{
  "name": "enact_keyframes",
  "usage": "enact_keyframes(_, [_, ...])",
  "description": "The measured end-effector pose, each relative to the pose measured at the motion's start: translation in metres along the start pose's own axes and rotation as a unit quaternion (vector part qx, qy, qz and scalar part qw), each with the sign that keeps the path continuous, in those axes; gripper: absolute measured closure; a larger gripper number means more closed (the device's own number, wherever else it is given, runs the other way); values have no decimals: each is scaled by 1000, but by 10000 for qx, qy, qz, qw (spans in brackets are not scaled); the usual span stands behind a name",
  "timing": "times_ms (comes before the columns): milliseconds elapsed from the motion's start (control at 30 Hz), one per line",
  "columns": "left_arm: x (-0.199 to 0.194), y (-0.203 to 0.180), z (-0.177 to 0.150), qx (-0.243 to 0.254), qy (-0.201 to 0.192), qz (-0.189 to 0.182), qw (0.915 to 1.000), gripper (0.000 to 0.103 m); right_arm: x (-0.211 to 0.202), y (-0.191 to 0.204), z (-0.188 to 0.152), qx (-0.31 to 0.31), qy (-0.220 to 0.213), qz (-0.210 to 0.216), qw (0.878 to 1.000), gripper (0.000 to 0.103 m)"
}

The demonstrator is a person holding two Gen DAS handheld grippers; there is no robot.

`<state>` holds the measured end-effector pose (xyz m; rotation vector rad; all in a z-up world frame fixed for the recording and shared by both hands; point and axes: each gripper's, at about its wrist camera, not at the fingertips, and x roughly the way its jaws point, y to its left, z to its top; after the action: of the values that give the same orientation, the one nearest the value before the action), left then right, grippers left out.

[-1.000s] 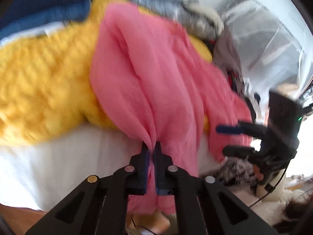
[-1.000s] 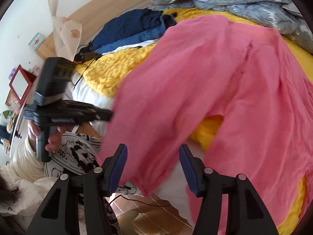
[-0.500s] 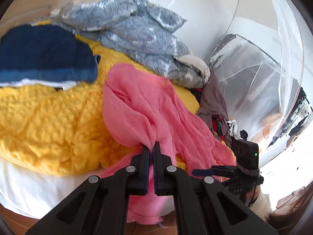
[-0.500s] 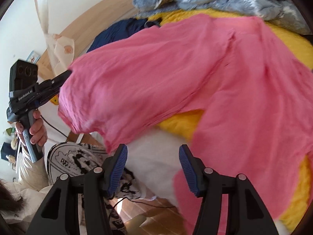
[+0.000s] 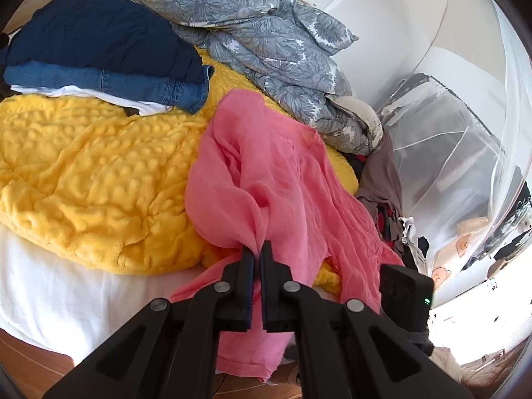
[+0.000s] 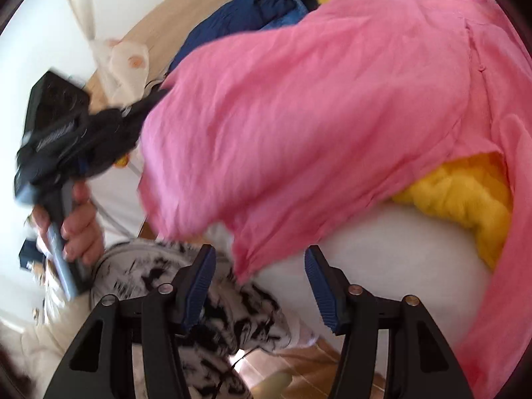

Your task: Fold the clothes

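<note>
The left gripper pinches the thin pink garment over the bumpy yellow blanket (the right gripper gapes, holding nothing).

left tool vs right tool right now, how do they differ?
The left tool is shut, pinching a bunch of the pink garment; the right tool is open and grips nothing. The left tool's pads press together on cloth; the right tool's blue pads stand wide apart, the garment's hem hanging just ahead of them. Both are black two-finger tools aimed at the same garment.
</note>
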<state>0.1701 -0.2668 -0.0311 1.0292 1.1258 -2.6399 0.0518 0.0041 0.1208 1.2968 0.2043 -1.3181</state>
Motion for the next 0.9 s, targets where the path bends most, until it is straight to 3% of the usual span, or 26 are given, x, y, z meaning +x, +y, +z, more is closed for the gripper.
enact_keyframes(233, [-6,6,-1,-102,-95,-78,9999,100,22,-8,10,349,-45,89,9993,45])
enact_keyframes(300, [-7,7,0,-133,-123,-76,9998,100,20,-7,12,342,-153,334,9987,63])
enact_keyframes(333, [-8,8,0,-148,-141,-79,9998,100,18,-5,13,301,-211,424,9984,95])
enact_keyframes(367, [-9,8,0,-155,-162,-91,9997,100,11,-6,14,280,-293,482,9980,101])
enact_keyframes(567, [-20,-11,0,225,-422,-325,9983,100,-42,-15,13,214,-855,736,9934,101])
enact_keyframes(767, [-15,-48,0,727,-354,-764,9938,100,-135,-20,7,-33,-2011,1174,9725,101])
enact_keyframes(833, [-11,-59,-1,848,-253,-915,9919,100,-145,-25,5,0,-2092,1112,9715,101])
enact_keyframes(900, [-4,-64,-1,935,-116,-710,9930,99,-150,-30,3,53,-2119,1006,9721,101])
